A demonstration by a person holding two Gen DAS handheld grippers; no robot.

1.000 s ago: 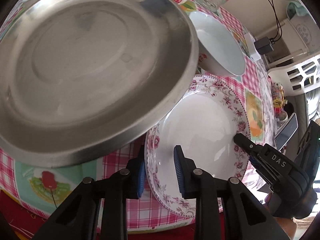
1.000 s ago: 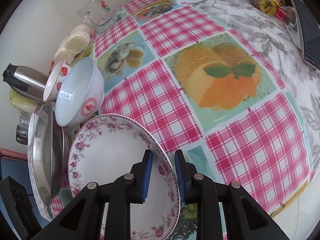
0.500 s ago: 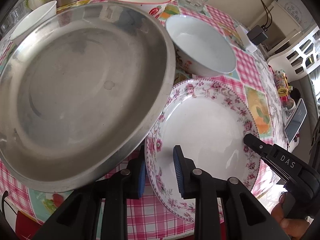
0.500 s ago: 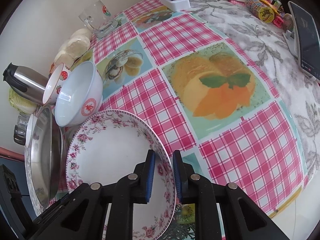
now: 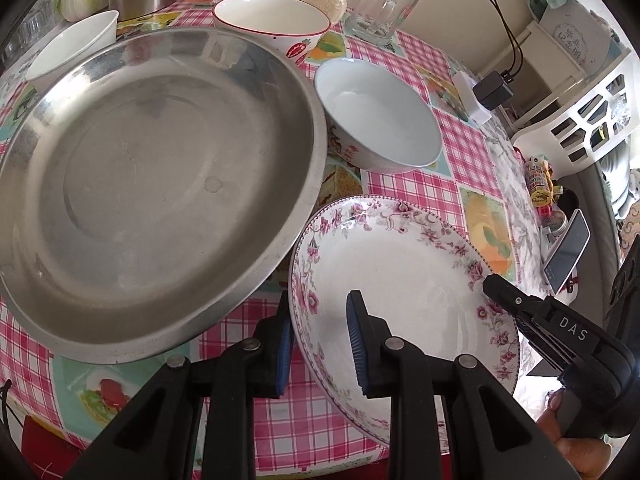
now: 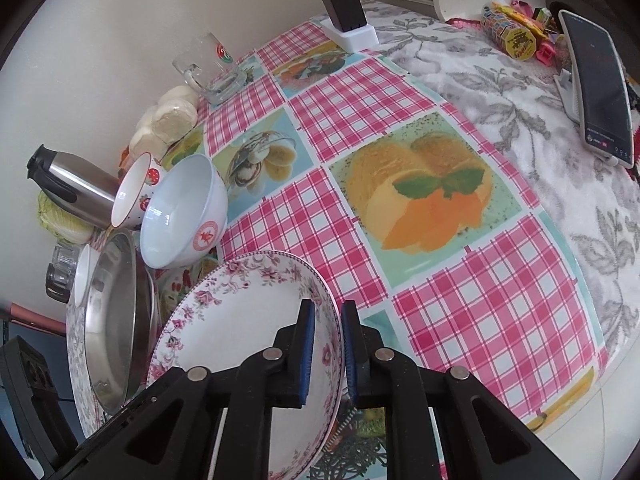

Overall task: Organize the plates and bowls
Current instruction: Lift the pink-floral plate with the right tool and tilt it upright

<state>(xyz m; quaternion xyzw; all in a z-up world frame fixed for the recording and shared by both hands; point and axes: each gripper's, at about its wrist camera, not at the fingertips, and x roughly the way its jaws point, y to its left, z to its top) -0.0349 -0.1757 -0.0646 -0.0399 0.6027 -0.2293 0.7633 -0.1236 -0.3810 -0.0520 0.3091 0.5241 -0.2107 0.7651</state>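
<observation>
A floral-rimmed deep plate [image 5: 400, 280] hangs tilted over the checked tablecloth, gripped from both sides. My left gripper [image 5: 320, 340] is shut on its near rim. My right gripper [image 6: 326, 354] is closing tight on the opposite rim [image 6: 332, 336], with a pad on each face; its tip [image 5: 494, 288] also shows in the left wrist view. A large steel plate [image 5: 160, 192] lies to the left, resting on another floral plate [image 6: 76, 352]. Behind stand a pale bowl with a red emblem [image 5: 380, 120], a strawberry bowl [image 5: 272, 20] and a small white bowl [image 5: 76, 44].
A glass mug [image 5: 380, 12], a steel flask [image 6: 72, 184] and buns [image 6: 172, 120] line the back wall. A charger on a white block [image 6: 348, 20], a phone on a stand [image 6: 600, 92] and snack packs [image 6: 512, 36] sit at the right. A white basket [image 5: 580, 120] stands beyond the table.
The right gripper's jaws have closed onto the floral plate's rim and the plate has risen a little. In the left wrist view the steel plate now looks lower and farther off.
</observation>
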